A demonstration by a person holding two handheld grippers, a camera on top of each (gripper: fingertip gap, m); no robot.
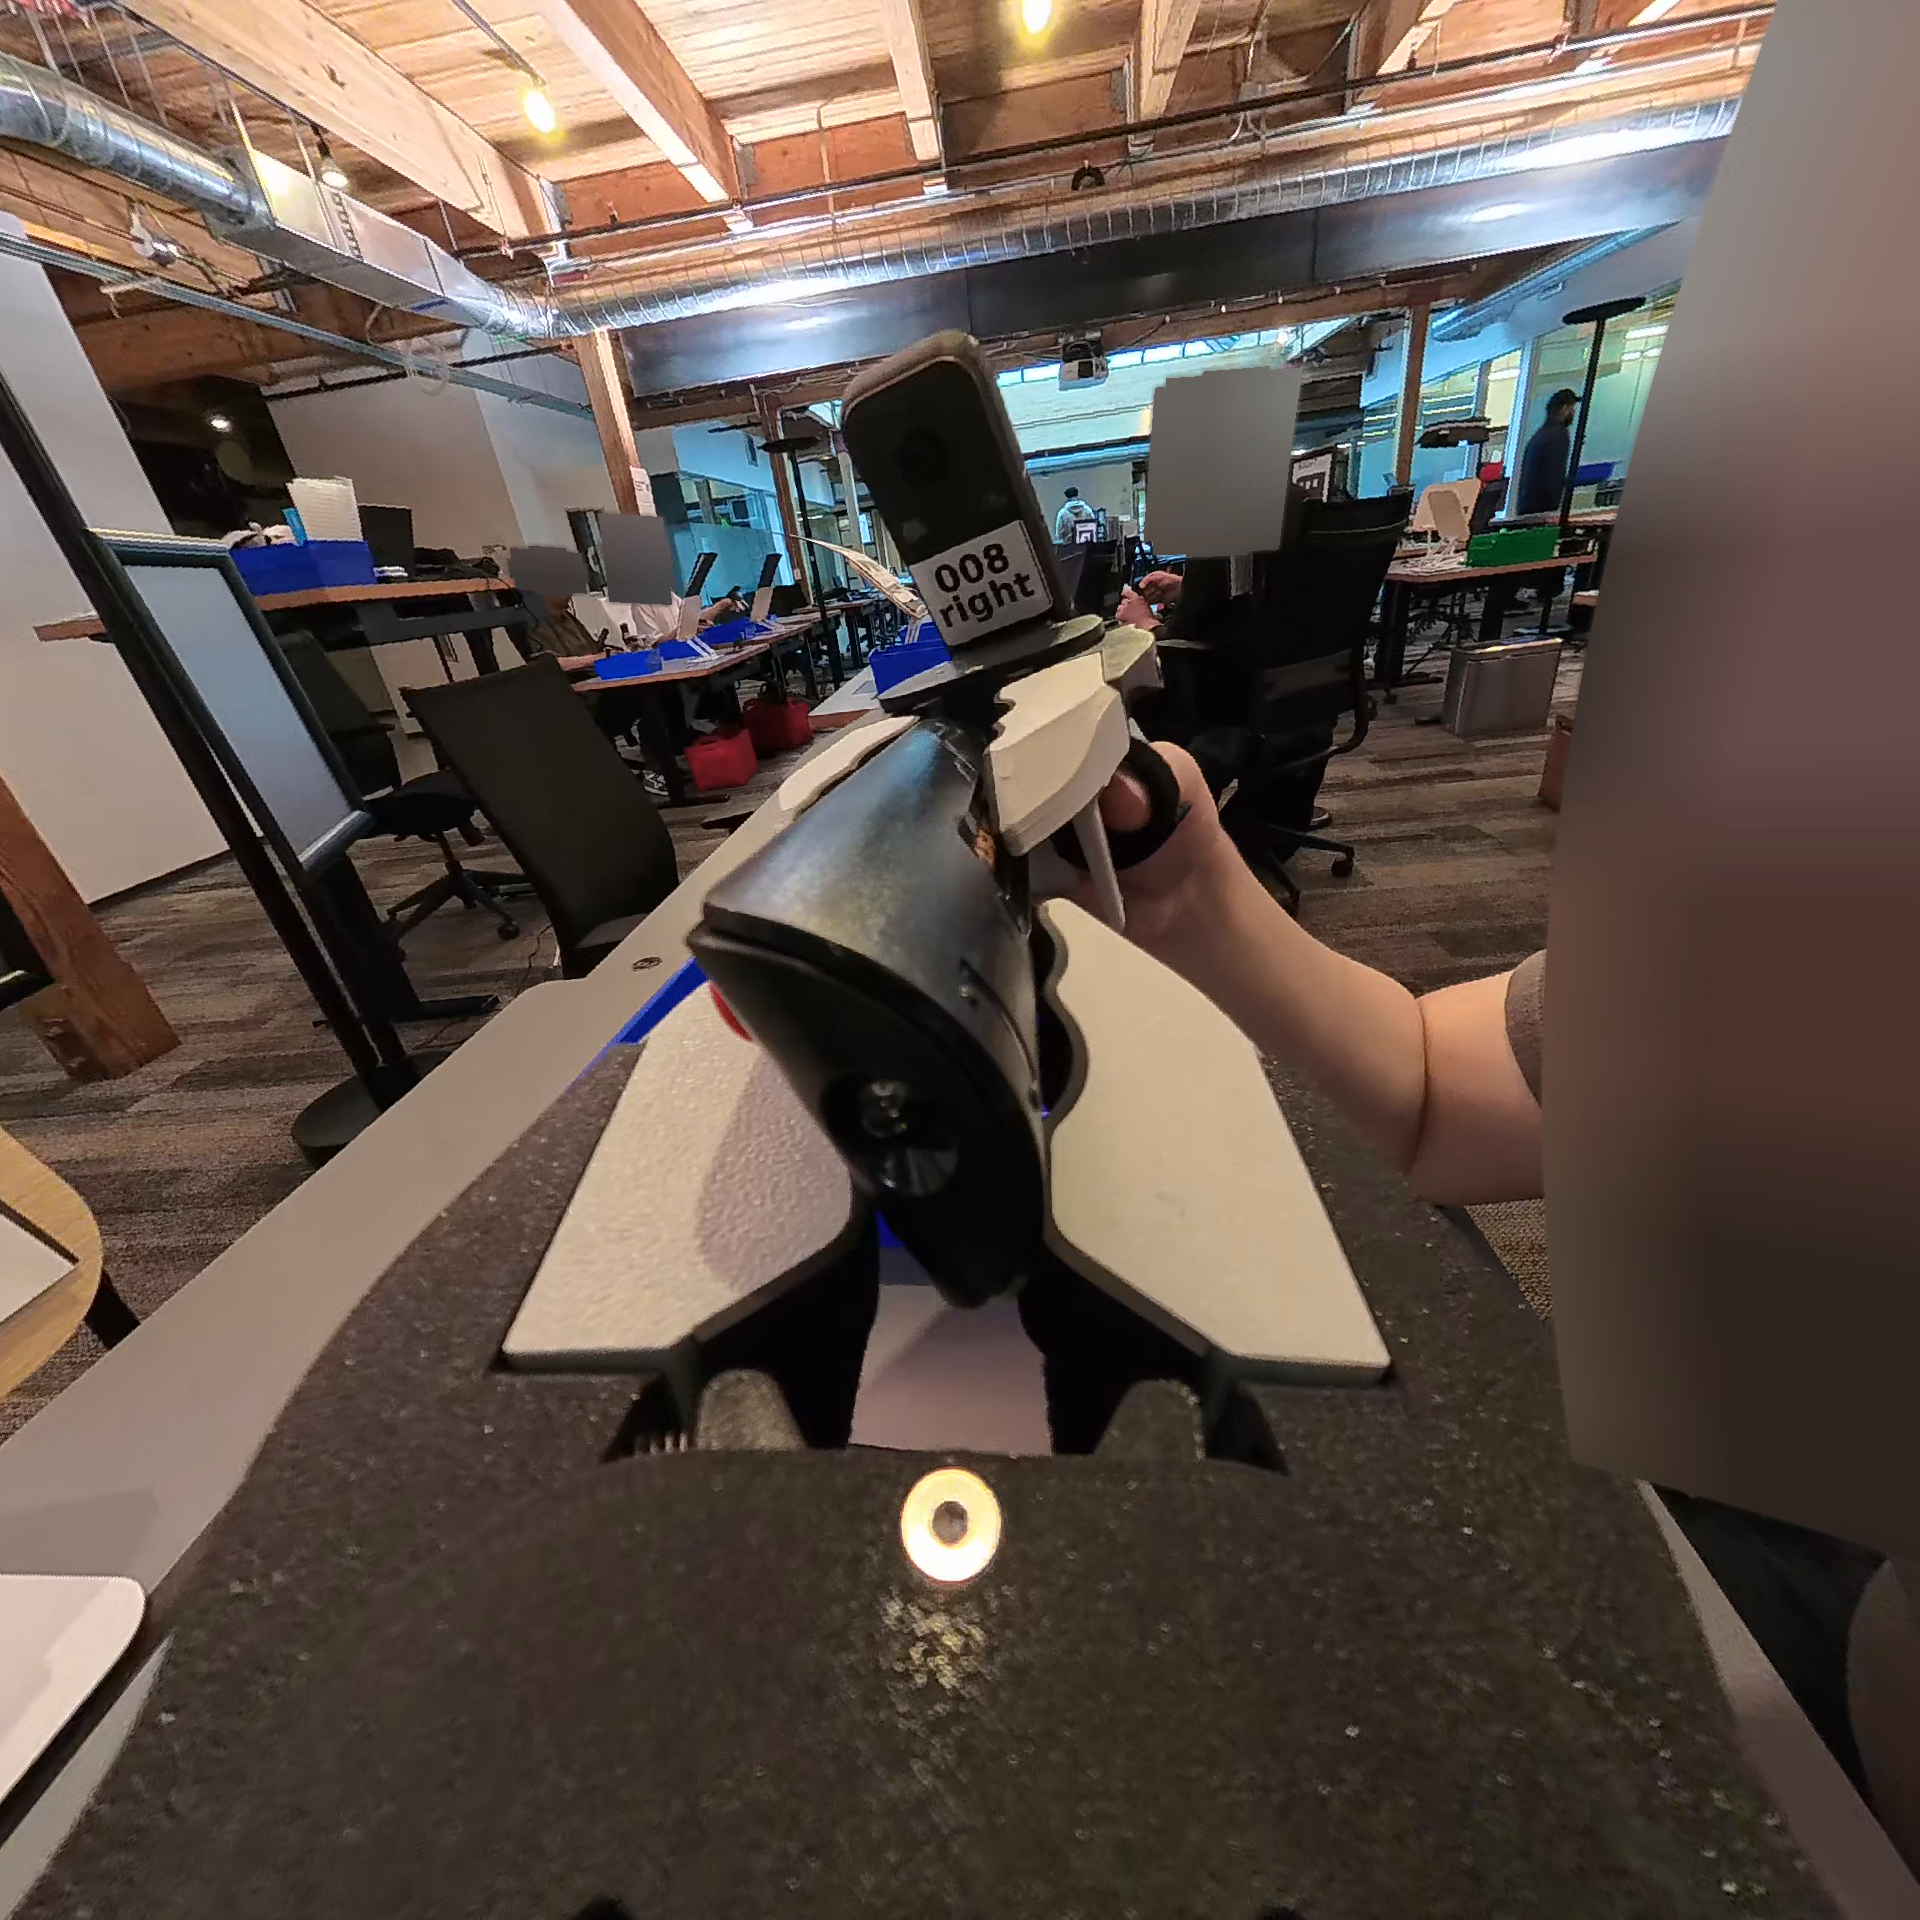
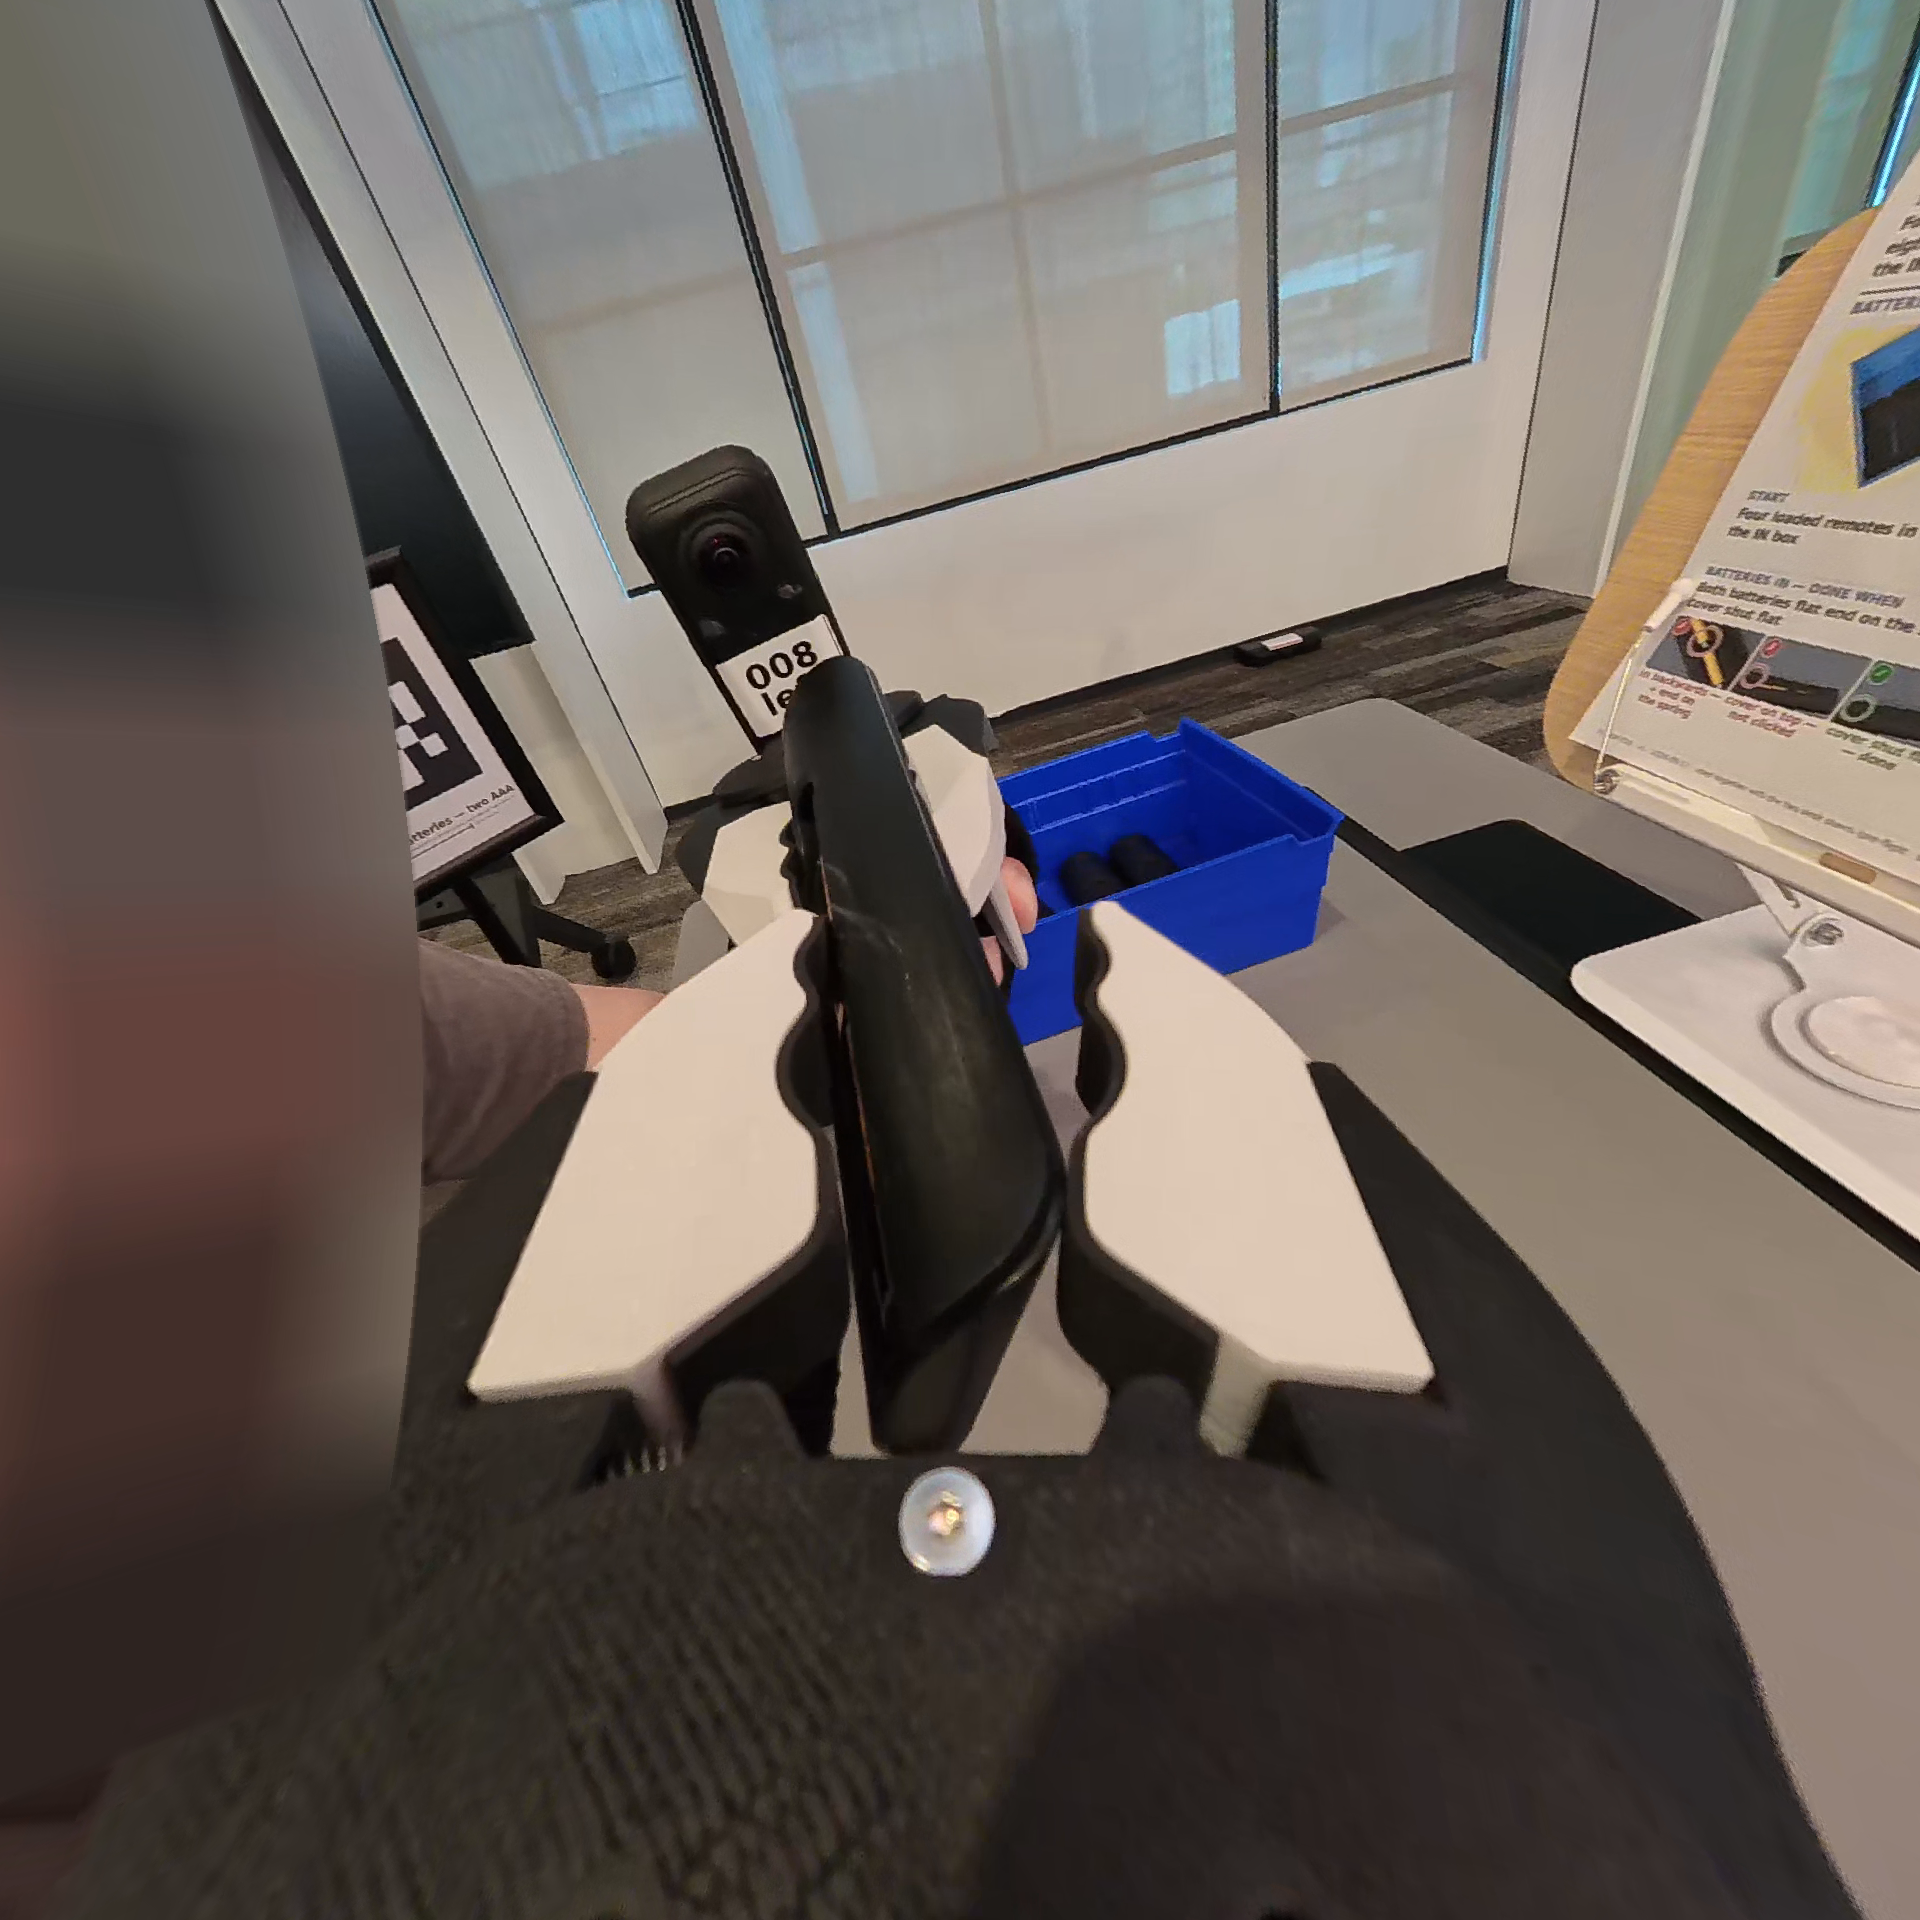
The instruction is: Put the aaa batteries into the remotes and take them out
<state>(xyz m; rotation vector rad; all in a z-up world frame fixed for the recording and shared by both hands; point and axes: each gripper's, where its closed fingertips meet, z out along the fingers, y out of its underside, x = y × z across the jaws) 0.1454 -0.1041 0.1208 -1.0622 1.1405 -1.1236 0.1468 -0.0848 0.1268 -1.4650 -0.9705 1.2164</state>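
Observation:
One black remote (image 1: pixel 904 1039) is held in the air between both grippers, above the grey table (image 2: pixel 1558 1195). My left gripper (image 1: pixel 894 966) is shut on its near end, where a round ring of buttons and a red button show. My right gripper (image 2: pixel 951 925) is shut on the other end of the same remote (image 2: pixel 925 1091), seen edge-on. Each view shows the other gripper at the remote's far end. A blue bin (image 2: pixel 1226 914) on the table behind holds two dark rounded objects (image 2: pixel 1112 868). I see no loose batteries.
An instruction sheet on a white stand (image 2: pixel 1766 644) and a dark mat (image 2: pixel 1538 883) are on the table's right side. A framed sign on a floor stand (image 1: pixel 229 707) is left of the table. Office chairs and desks with people fill the background.

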